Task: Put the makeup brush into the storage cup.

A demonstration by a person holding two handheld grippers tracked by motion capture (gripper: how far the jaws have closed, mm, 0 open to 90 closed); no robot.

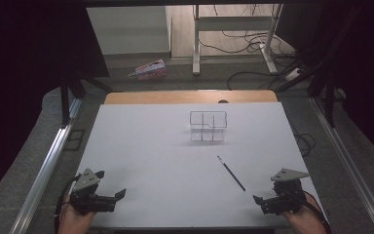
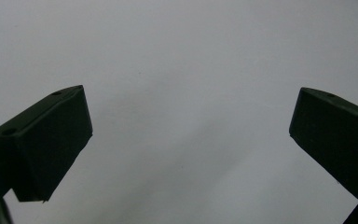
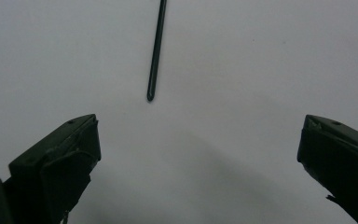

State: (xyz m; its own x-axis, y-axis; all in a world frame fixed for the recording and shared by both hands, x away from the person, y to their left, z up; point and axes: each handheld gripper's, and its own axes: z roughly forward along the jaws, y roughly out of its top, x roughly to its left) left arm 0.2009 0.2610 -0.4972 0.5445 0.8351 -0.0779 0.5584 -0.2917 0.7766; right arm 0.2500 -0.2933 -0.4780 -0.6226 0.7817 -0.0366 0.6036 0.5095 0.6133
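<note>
A thin black stick [image 1: 231, 173], perhaps a fine brush, lies slanted on the white table [image 1: 146, 151] right of centre. Farther back stands a small clear box [image 1: 208, 126] split into several compartments, apparently with nothing in it. My left gripper [image 1: 119, 196] rests at the near left corner, held in a hand. In the left gripper view its jaws stand wide apart, and the left gripper [image 2: 186, 116] is open over bare table. My right gripper [image 1: 257, 200] rests at the near right. The right gripper [image 3: 198, 135] is open too, with the stick's near end [image 3: 155, 56] just ahead of its left jaw.
The white sheet covers a wooden table whose far edge [image 1: 190, 96] shows. Beyond it, a pink and blue packet [image 1: 150, 69], cables and a metal stand [image 1: 233, 29] are on the floor. Rails [image 1: 44, 165] run along both sides.
</note>
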